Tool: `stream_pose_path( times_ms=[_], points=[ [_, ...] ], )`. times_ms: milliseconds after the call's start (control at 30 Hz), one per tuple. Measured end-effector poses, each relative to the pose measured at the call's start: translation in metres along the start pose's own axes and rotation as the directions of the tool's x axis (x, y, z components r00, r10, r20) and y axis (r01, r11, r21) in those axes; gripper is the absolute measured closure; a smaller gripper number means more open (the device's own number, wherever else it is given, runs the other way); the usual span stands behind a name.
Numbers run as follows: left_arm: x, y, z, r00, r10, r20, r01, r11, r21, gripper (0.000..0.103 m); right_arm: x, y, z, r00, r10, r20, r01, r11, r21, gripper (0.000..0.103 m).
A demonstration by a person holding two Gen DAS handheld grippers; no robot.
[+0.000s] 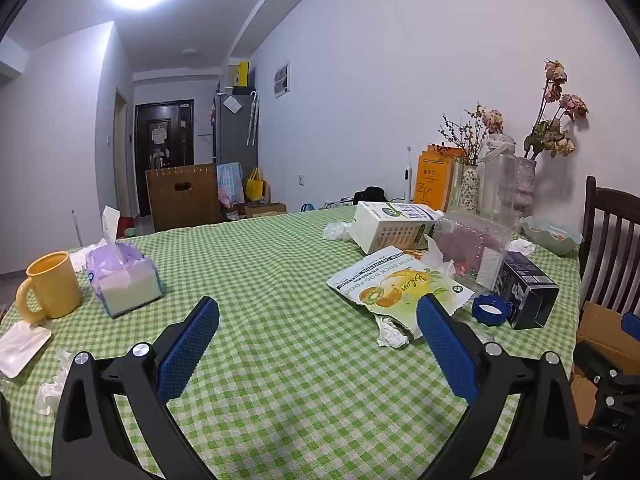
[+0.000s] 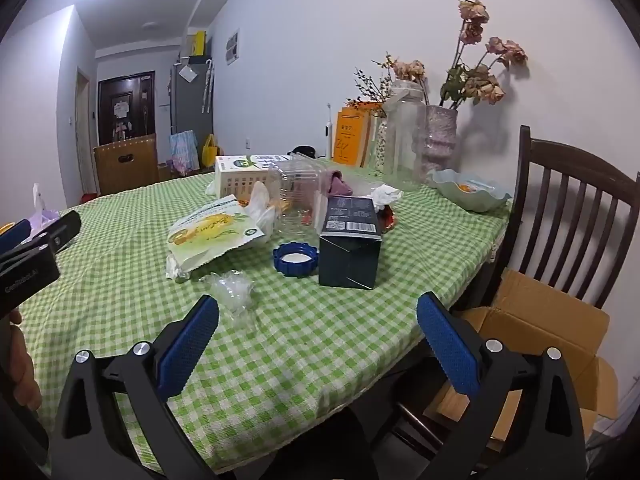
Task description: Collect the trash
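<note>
Two hand-held grippers are hovering over a table dressed in a green checked cloth [image 1: 280, 248]: the left gripper [image 1: 318, 320] and the right gripper [image 2: 318, 320], both standing wide apart with nothing between the blue pads.

Room: white walls are enclosing the space, and a dark door [image 1: 164, 152] is closing off the far hallway.

Landmark: a dark carton [image 2: 350, 248] is lying on its side near the table's right edge.
- Blue lid [image 2: 295, 260]: resting just left of the carton.
- Dog food pouch [image 2: 212, 236]: lying further left of the carton, with crumpled tissue [image 2: 174, 268] poking out from under it.
- Clear plastic wrap [image 2: 234, 292]: lying in front and left of the carton.
- Clear plastic container [image 2: 298, 196]: sitting behind the carton, pink material showing inside.
- White carton [image 1: 394, 224]: lying behind that.
- Green bowl [image 2: 468, 192]: sitting right of and behind the carton, something orange inside.
- Cardboard box [image 2: 532, 344]: standing open beside the table, below the carton, against a wooden chair [image 2: 576, 204].
- Yellow mug [image 1: 50, 286] and tissue pack [image 1: 124, 280]: sitting far left.
</note>
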State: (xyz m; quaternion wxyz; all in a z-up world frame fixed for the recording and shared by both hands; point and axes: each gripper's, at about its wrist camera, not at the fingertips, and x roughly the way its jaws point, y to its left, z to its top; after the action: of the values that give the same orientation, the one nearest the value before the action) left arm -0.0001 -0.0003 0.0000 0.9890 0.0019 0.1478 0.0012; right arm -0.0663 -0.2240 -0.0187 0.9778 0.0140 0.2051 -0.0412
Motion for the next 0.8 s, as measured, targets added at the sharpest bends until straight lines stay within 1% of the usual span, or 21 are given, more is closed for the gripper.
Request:
stream_pose_path(
  times_ms=[67,100,133,167,267,333,433,800],
  points=[
    [0.000,0.000,0.000,1.000,0.002,0.008,-0.002,1.000,0.008,0.007,-0.004,0.001,0.001,1.000,0.003,0.006,-0.003,1.000,0.012,0.008],
    [-0.001,0.000,0.000,1.000,0.003,0.010,-0.003,1.000,0.009,0.007,-0.005,-0.008,-0.001,1.000,0.020,0.008,-0.020,0.998,0.052,0.008],
    [-0.001,0.000,0.000,1.000,0.003,0.008,-0.003,1.000,0.006,0.007,-0.007,-0.009,-0.002,1.000,0.021,0.011,-0.021,0.998,0.055,0.008],
    [-0.001,-0.001,0.000,1.000,0.003,0.007,-0.003,1.000,0.005,0.007,0.000,-0.012,-0.003,1.000,0.018,-0.004,-0.018,0.997,0.074,0.008],
    [-0.001,-0.001,0.000,1.000,0.001,0.004,-0.001,1.000,0.000,0.007,0.000,-0.017,-0.005,1.000,0.019,-0.002,-0.019,0.998,0.065,0.008],
    [-0.001,-0.001,0.000,1.000,0.002,0.004,-0.002,1.000,0.000,0.007,-0.001,-0.003,0.000,1.000,0.000,-0.005,0.000,1.000,0.030,0.008],
    [-0.001,-0.001,0.000,1.000,0.001,0.004,-0.001,1.000,-0.001,0.007,-0.001,-0.002,-0.001,1.000,0.012,0.001,-0.012,0.999,0.037,0.008],
    [-0.001,-0.001,0.000,1.000,0.001,0.002,-0.001,1.000,-0.003,0.007,-0.004,-0.007,0.002,1.000,0.009,0.005,-0.009,0.999,0.043,0.008]
  ],
)
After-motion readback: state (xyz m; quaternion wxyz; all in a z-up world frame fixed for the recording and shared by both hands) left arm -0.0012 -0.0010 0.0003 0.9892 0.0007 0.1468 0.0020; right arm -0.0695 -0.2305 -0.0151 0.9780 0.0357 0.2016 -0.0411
